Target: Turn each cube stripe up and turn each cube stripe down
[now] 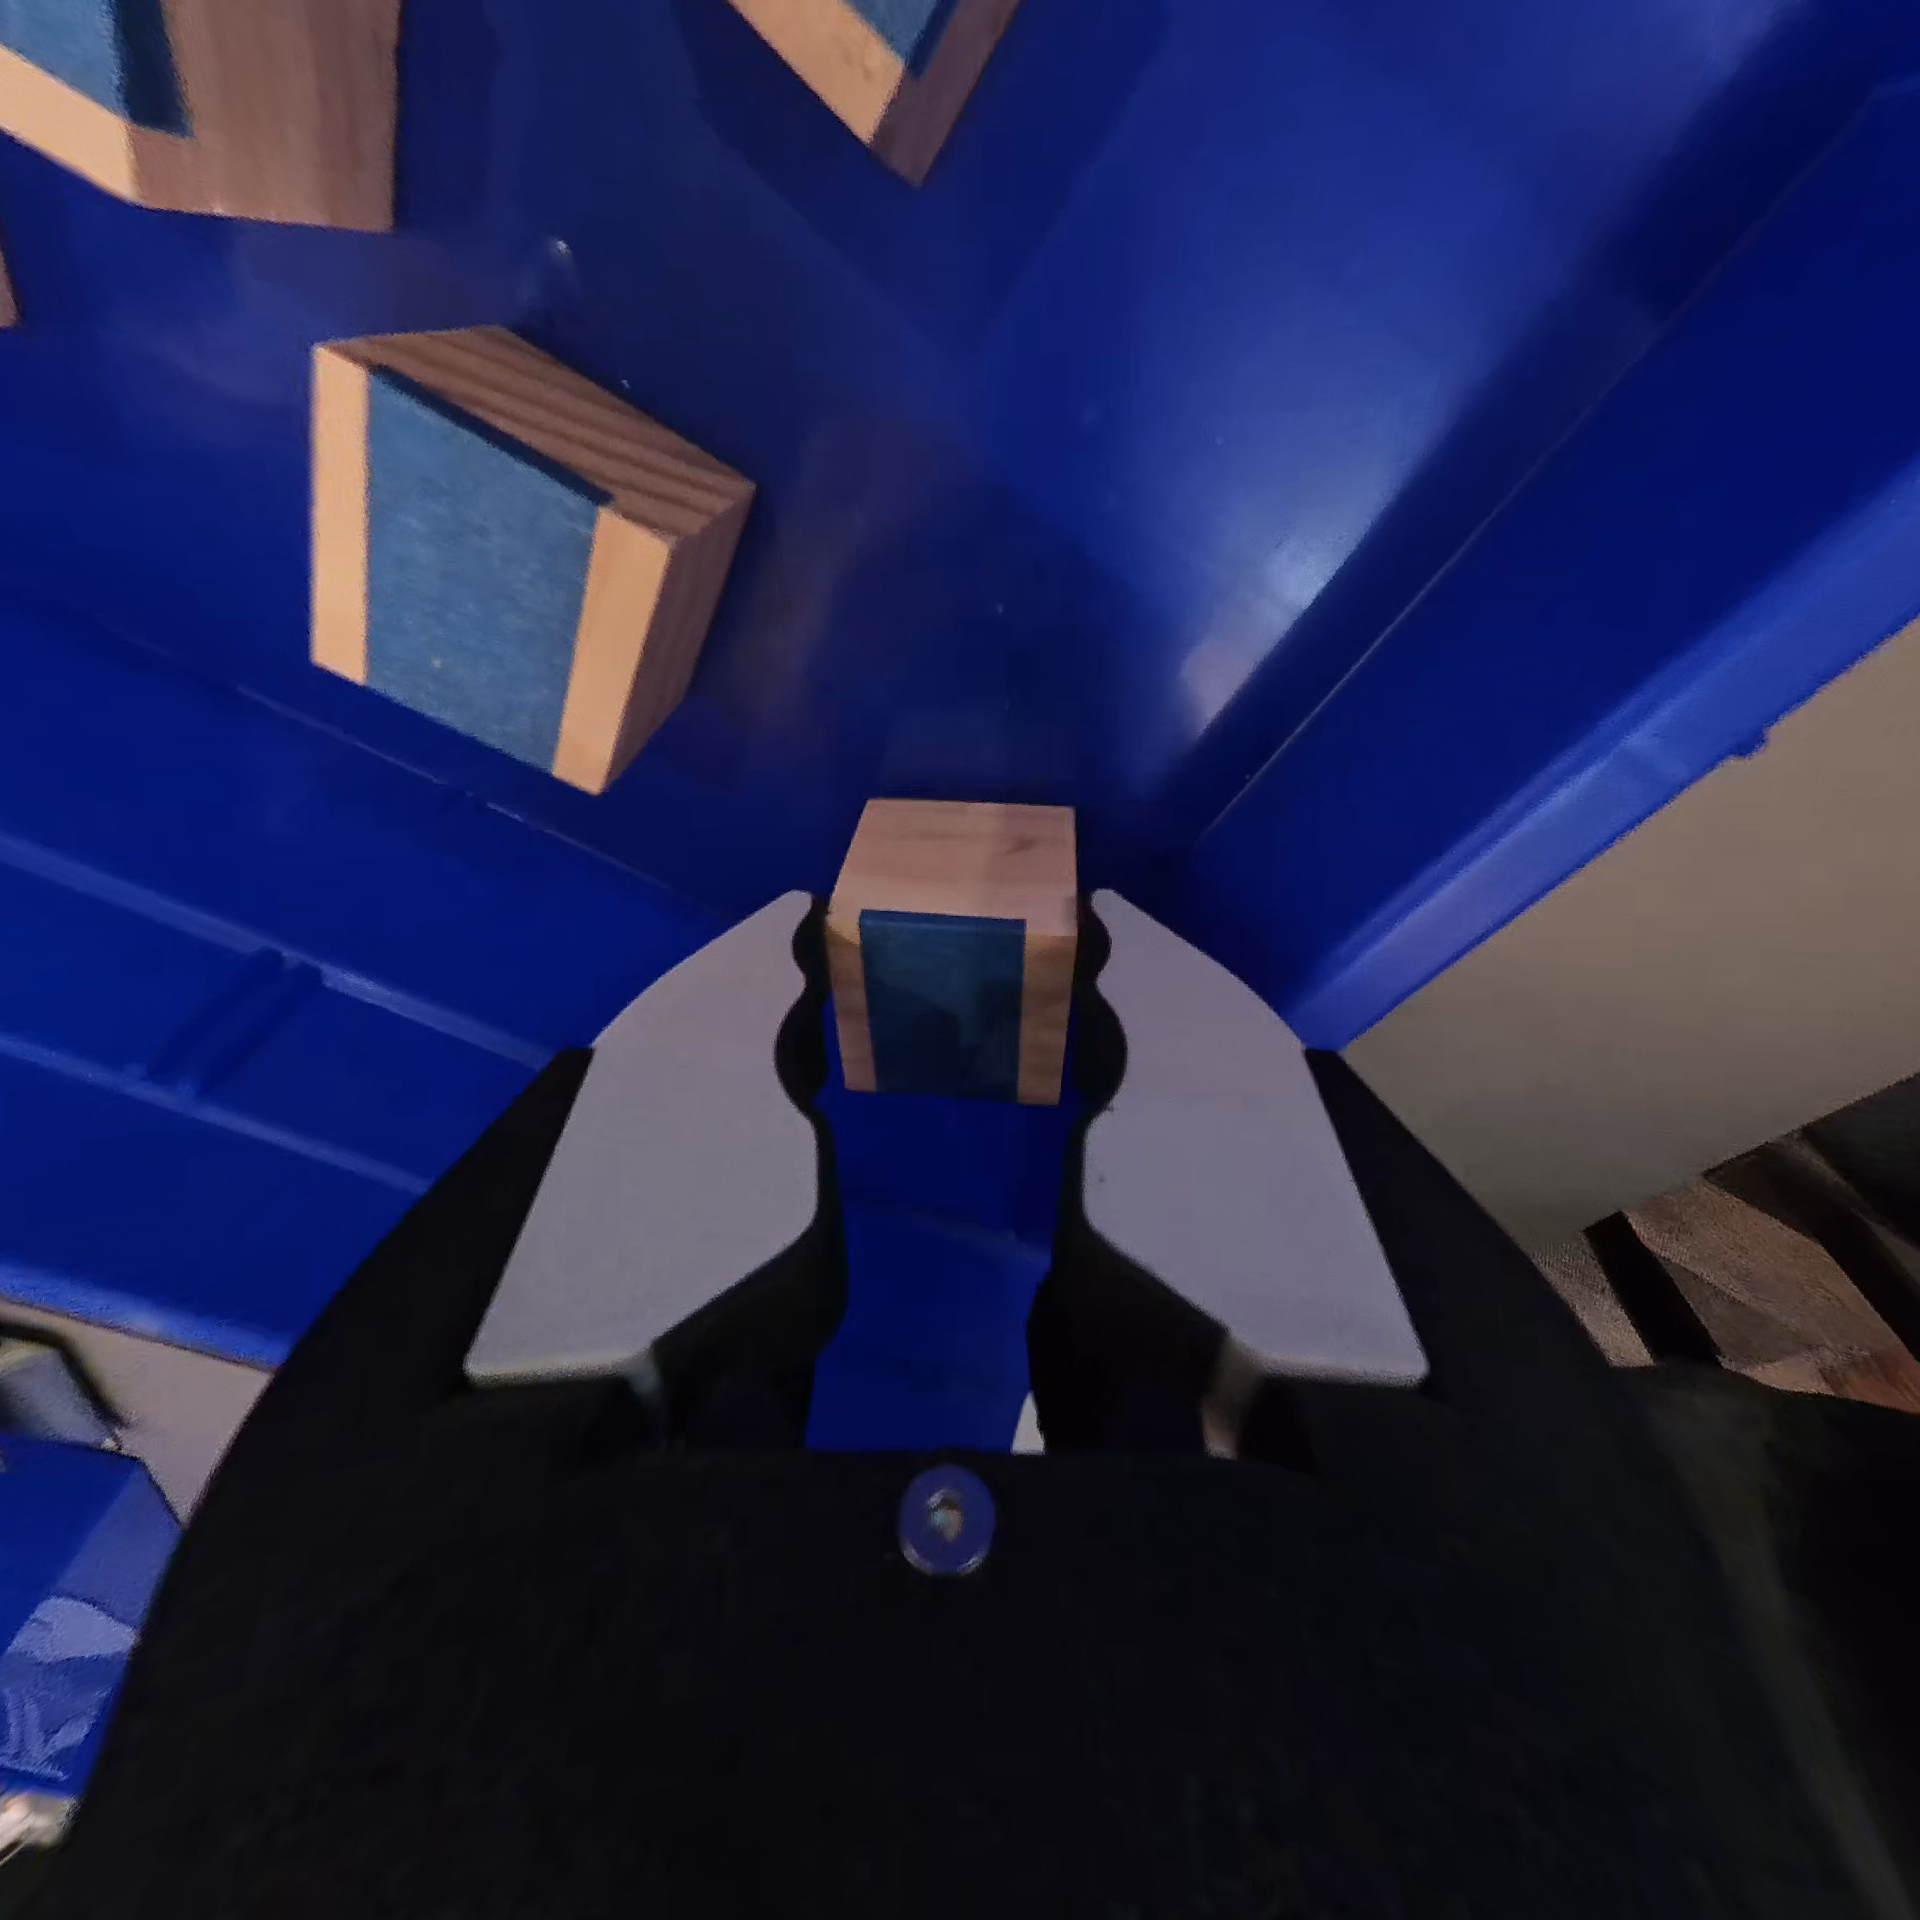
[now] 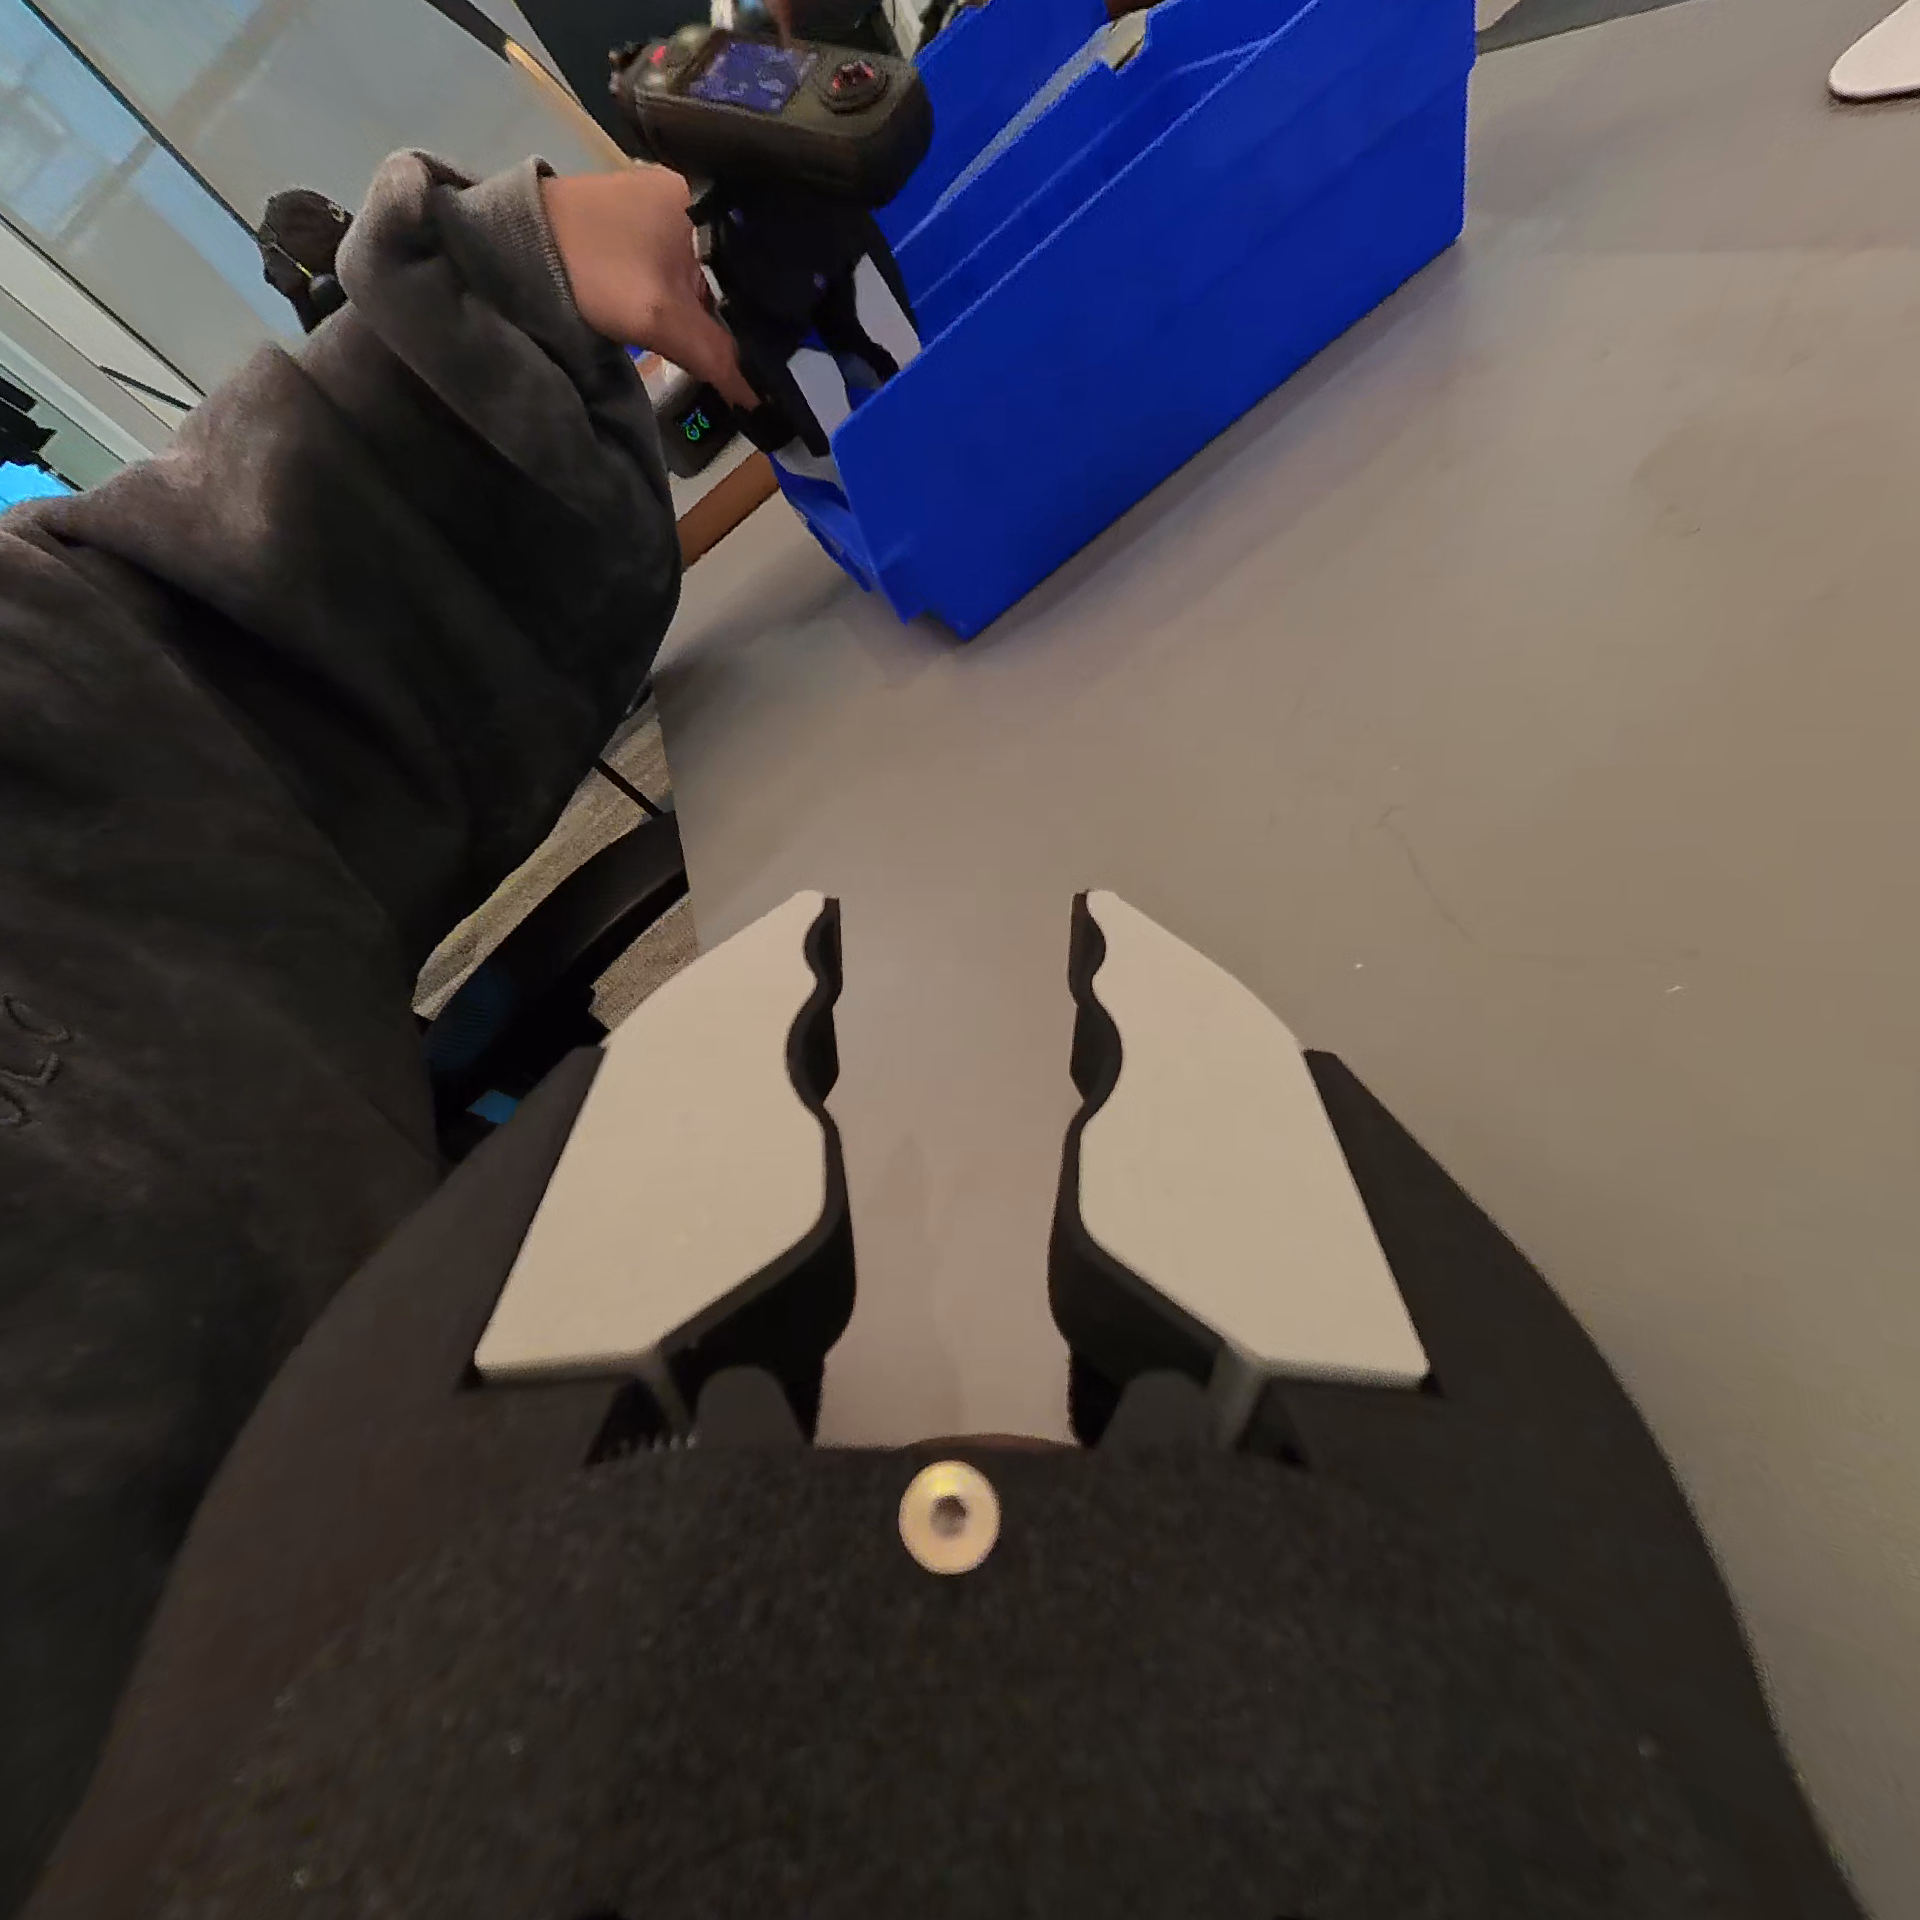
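My left gripper (image 1: 951, 914) is shut on a small wooden cube (image 1: 951, 935) inside a blue plastic bin (image 1: 1351, 436); the cube's blue stripe faces the camera. Three more wooden cubes lie on the bin floor with blue stripes showing: one at mid left (image 1: 499, 561), one at top left (image 1: 208, 104), one at the top (image 1: 883, 62). My right gripper (image 2: 954, 914) is open and empty, low over the grey table (image 2: 1455, 831), well short of the bin (image 2: 1143, 343). The left gripper (image 2: 790, 270) shows there too, held by a hand and reaching into the bin.
The person's dark grey sleeve (image 2: 260, 727) fills the left of the right wrist view. A small device with green lights (image 2: 698, 426) sits by the bin's near corner. A white object (image 2: 1870, 62) lies at the table's far right. A chair (image 2: 561, 987) stands below the table edge.
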`<state>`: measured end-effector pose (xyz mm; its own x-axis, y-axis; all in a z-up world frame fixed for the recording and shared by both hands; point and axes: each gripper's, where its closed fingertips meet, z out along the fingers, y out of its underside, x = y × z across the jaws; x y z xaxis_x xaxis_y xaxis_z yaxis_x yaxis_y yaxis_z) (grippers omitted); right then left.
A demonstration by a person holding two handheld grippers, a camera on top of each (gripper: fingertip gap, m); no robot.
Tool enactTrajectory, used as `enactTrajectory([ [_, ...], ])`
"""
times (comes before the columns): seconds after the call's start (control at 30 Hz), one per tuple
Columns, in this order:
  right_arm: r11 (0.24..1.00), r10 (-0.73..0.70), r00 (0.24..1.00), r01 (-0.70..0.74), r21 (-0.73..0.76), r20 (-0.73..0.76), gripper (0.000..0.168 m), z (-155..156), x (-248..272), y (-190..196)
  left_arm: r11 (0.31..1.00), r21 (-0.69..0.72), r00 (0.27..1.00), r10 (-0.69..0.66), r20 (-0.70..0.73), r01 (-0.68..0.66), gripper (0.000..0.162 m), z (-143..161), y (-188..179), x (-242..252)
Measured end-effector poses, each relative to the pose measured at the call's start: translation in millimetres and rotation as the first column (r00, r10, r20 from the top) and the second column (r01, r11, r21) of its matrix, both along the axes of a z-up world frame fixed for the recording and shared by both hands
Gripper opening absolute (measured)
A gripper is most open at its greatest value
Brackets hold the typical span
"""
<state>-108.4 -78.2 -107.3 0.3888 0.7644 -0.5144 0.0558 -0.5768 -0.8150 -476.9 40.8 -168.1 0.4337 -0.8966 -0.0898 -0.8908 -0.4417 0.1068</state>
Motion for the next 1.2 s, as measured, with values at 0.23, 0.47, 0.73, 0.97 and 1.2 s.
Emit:
enactTrajectory([
  [0.23, 0.999, -0.033, 0.999, 0.034, 0.017, -0.023, 0.040, 10, 10, 5, 0.981, 0.140, 0.935, 0.081, 0.346, -0.137, 0.044, 73, 17, 42],
  [0.47, 0.996, -0.090, 0.994, 0.090, -0.006, -0.064, 0.041, 22, 23, 22, 0.962, 0.030, 0.590, 0.143, 0.795, -0.273, 0.044, 136, 8, 159],
  [0.73, 0.994, -0.099, 0.975, 0.088, -0.065, -0.196, 0.047, 69, 25, 56, 0.940, -0.331, 0.144, 0.339, 0.930, -0.078, 0.044, 165, -13, 297],
  [0.97, 0.970, -0.088, 0.899, -0.021, -0.243, -0.430, 0.073, 111, 13, 86, 0.848, -0.520, -0.062, 0.527, 0.848, 0.101, 0.044, 172, -13, 358],
  [1.2, 0.953, -0.092, 0.929, -0.022, -0.302, -0.359, 0.081, 90, -4, 88, 0.876, -0.482, 0.025, 0.481, 0.876, 0.035, 0.044, 158, -14, 368],
])
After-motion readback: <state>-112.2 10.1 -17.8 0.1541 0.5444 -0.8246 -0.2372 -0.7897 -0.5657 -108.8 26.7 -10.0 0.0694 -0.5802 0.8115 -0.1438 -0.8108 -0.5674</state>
